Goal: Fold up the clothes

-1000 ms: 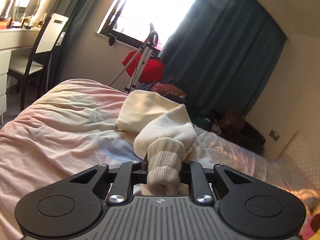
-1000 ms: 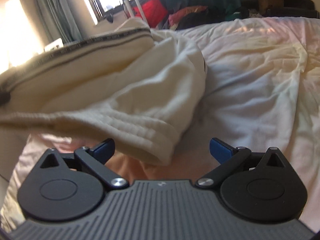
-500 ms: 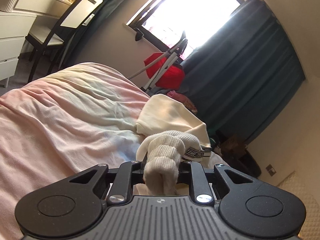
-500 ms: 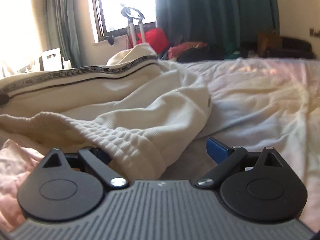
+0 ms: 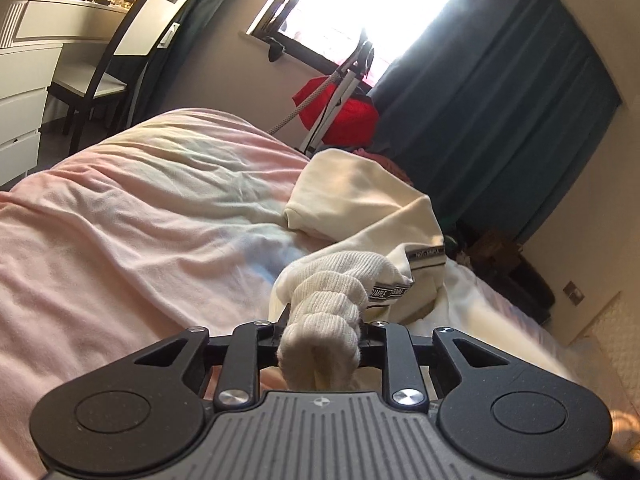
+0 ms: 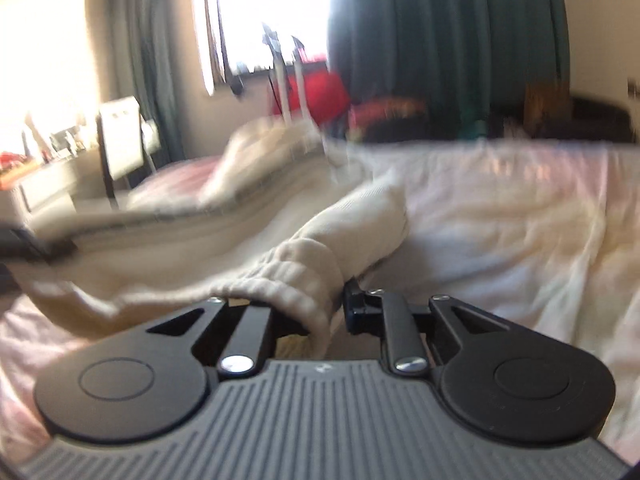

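A cream sweatshirt [image 5: 360,196] with a black-and-white lettered band lies bunched on the pink bed cover [image 5: 120,220]. In the left wrist view my left gripper [image 5: 322,328] pinches one ribbed cuff [image 5: 324,360] of it; the jaws are opening slightly with the cuff still pressed between them. In the blurred right wrist view my right gripper [image 6: 324,308] is closing on the other ribbed cuff [image 6: 296,280], which sits between its pads and hides the left one. The sweatshirt body [image 6: 248,216] stretches away to the left over the bed [image 6: 500,220].
A chair [image 5: 132,40] and white dresser [image 5: 24,80] stand left of the bed. Beyond the far edge are a red bag [image 5: 344,108], a white metal stand [image 5: 340,92], dark teal curtains [image 5: 500,120] and clutter on the floor [image 5: 500,248].
My right gripper has gone from wide open to closed around the cuff and has risen. My left gripper has sunk toward the bed with its cuff still in it.
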Demonstrator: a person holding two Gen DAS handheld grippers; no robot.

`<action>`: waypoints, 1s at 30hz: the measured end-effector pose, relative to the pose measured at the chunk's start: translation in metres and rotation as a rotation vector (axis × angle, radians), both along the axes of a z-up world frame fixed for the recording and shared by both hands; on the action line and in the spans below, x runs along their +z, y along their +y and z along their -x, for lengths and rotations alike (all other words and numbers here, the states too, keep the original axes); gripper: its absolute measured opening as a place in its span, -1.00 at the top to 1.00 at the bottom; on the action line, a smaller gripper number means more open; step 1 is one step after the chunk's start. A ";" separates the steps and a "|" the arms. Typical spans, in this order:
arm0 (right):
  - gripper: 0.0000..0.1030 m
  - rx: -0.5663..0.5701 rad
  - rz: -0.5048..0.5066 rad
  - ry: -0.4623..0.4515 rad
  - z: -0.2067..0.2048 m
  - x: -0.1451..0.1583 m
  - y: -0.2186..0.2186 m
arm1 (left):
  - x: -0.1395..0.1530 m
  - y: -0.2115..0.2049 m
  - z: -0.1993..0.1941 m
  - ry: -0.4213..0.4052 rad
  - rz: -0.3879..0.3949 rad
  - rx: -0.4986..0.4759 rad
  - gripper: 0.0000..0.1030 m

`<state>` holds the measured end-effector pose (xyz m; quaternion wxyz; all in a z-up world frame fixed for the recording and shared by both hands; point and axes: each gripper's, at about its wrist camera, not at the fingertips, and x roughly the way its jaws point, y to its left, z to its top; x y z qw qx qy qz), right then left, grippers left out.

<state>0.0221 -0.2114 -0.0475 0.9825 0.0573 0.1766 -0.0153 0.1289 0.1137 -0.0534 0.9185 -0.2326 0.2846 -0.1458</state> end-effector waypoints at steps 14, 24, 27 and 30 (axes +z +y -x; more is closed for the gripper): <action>0.44 0.221 0.272 0.230 0.006 -0.009 0.029 | -0.028 -0.007 -0.006 0.147 -0.267 0.051 0.18; -0.35 0.150 -0.325 0.129 0.020 0.012 -0.055 | 0.011 -0.035 0.042 0.029 -0.453 -0.086 -0.16; -0.38 0.051 -0.421 0.191 0.012 -0.004 -0.073 | 0.014 -0.052 0.048 -0.033 -0.578 -0.119 -0.29; -0.38 0.024 -0.562 0.274 0.002 -0.027 -0.081 | 0.007 -0.069 0.045 -0.059 -0.697 -0.127 -0.31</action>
